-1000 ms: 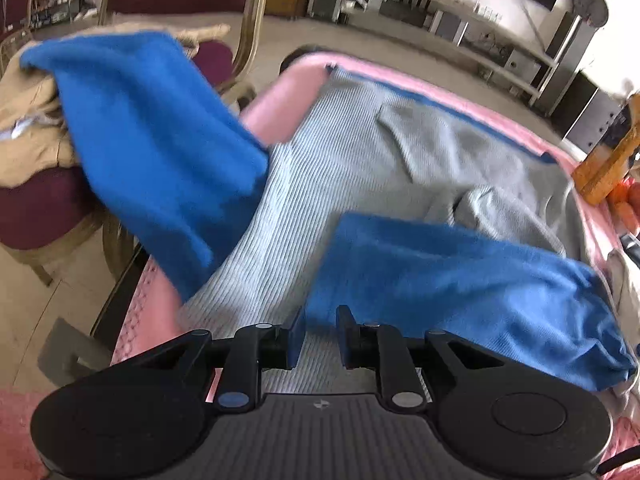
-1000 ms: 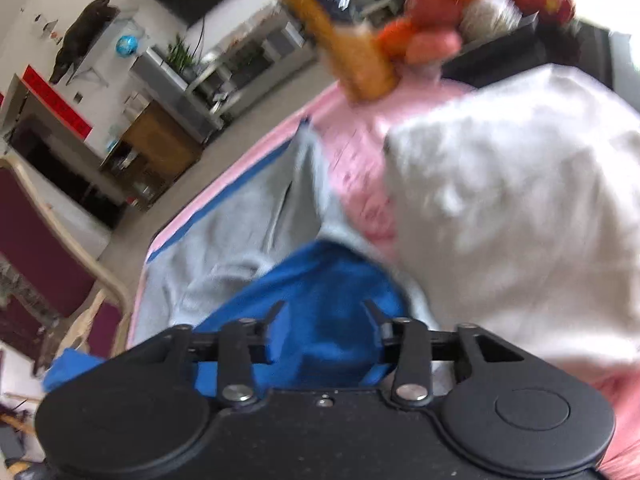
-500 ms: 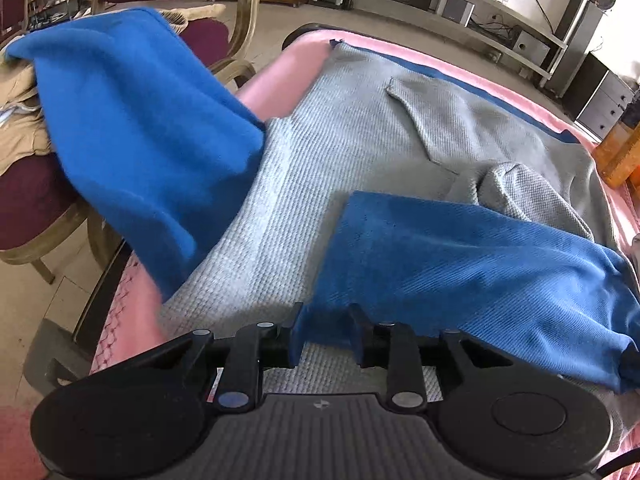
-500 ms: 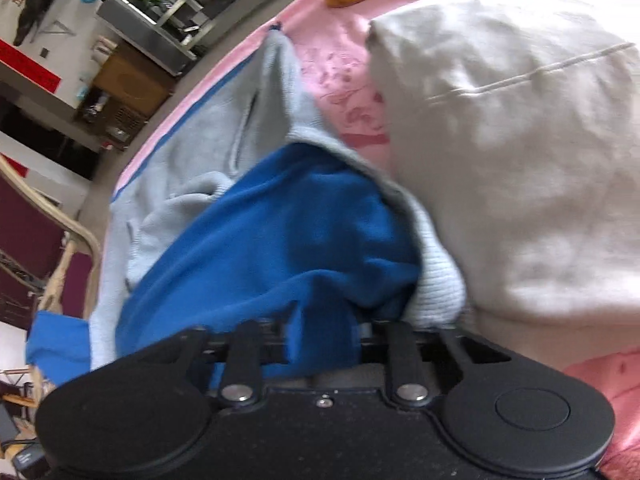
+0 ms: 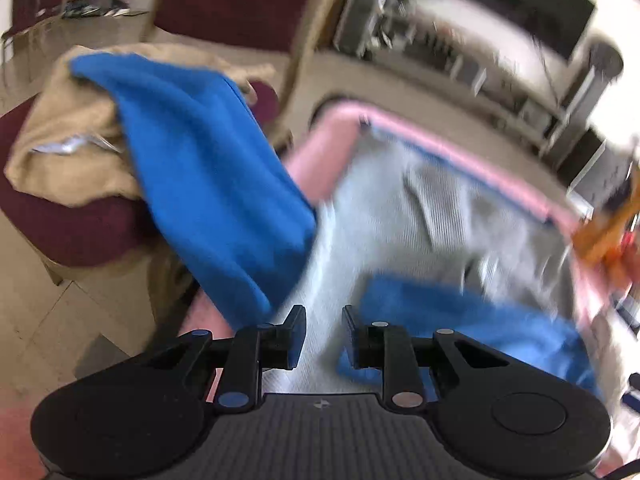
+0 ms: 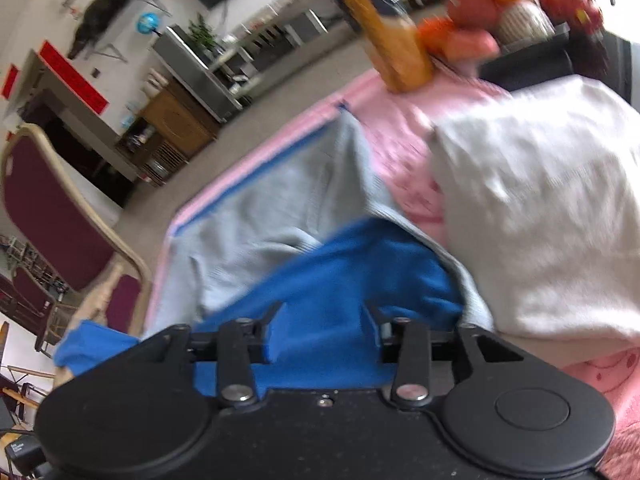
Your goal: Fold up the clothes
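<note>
Clothes: a blue-lined grey garment (image 5: pixel 400 216) lies spread on the pink surface (image 5: pixel 328 148). Left gripper (image 5: pixel 324 336) and right gripper (image 6: pixel 320 320) hover parted, empty; mid-fold, I'd judge, needing a fresh edge grip.

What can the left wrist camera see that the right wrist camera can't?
Only the left wrist view shows the tan garment heaped on a chair. Only the right wrist view shows the white folded cloth and the orange box. Both show the blue sleeve lying on the grey sweater, on the pink blanket.
</note>
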Demonstrator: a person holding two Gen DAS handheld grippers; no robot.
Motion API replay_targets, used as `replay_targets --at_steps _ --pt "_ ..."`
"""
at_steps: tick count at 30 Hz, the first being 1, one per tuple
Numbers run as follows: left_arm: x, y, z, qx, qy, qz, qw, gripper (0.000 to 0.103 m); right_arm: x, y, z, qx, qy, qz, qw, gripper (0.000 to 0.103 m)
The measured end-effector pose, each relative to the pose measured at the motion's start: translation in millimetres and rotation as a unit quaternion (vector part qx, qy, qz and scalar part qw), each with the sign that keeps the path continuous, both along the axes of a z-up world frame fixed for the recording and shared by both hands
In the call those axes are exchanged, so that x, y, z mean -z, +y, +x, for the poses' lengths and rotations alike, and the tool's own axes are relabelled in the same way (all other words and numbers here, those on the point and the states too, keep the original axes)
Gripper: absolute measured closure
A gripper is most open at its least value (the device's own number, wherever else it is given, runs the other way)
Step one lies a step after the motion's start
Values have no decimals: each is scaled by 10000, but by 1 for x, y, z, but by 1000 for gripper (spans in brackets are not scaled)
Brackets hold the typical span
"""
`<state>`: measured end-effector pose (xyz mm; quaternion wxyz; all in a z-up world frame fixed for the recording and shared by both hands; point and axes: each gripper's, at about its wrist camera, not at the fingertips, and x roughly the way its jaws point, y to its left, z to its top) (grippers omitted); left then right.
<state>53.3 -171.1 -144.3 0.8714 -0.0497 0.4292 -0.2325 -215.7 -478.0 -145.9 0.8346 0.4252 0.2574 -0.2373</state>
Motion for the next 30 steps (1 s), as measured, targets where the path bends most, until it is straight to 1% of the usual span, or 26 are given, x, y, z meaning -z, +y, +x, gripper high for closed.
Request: replay_targets --at_steps 1,3,5,8,10,11,13,18,19,20,23,25,26,27,28,30 --pt "-7 12 6 -127 4 -143 9998 79 -7 4 4 -34 -88 -34 9999 50" --pt "-19 34 21 -377 23 -375 9986 78 -22 13 13 -101 -265 -103 9995 45" --pt "-31 58 41 -665 9 -611 9959 68 -37 22 22 -169 -442 -172 9987 41" --pt "-46 99 79 -1254 -125 -835 9885 68 -58 36 36 -271 -708 -264 9968 39" --pt "-53 124 107 -1680 -176 -929 9812 69 -61 49 53 -331 -886 -268 9952 36" --pt "-54 134 121 -1843 -133 -987 9778 71 -60 54 59 -340 -946 -251 9946 34" --pt "-52 153 150 -2098 40 -1122 9713 72 -58 64 73 -364 -1051 -208 9936 31" --pt "-29 170 201 -2373 529 -1506 9582 72 -47 76 97 -507 -1028 -4 9934 30" --pt "-25 170 207 -2373 588 -1560 9570 74 -46 77 100 -523 -1000 -2 9936 30" --pt "-20 170 213 -2372 646 -1615 9558 80 -45 79 103 -539 -972 -1 9938 30" --pt "-13 162 227 -2315 602 -1550 9585 90 -42 81 108 -561 -882 -46 9945 29" --pt "-14 156 231 -2285 520 -1428 9616 91 -40 81 109 -557 -822 -74 9950 29" --pt "-14 152 234 -2269 482 -1359 9632 98 -39 81 109 -548 -800 -79 9953 29" --pt "-14 149 236 -2254 444 -1290 9647 103 -38 81 109 -540 -788 -80 9954 28" --pt "-18 145 234 -2214 342 -1198 9672 103 -37 80 109 -526 -776 -76 9956 29" --pt "-34 137 219 -2022 -63 -946 9747 103 -36 76 105 -467 -781 -36 9958 29"
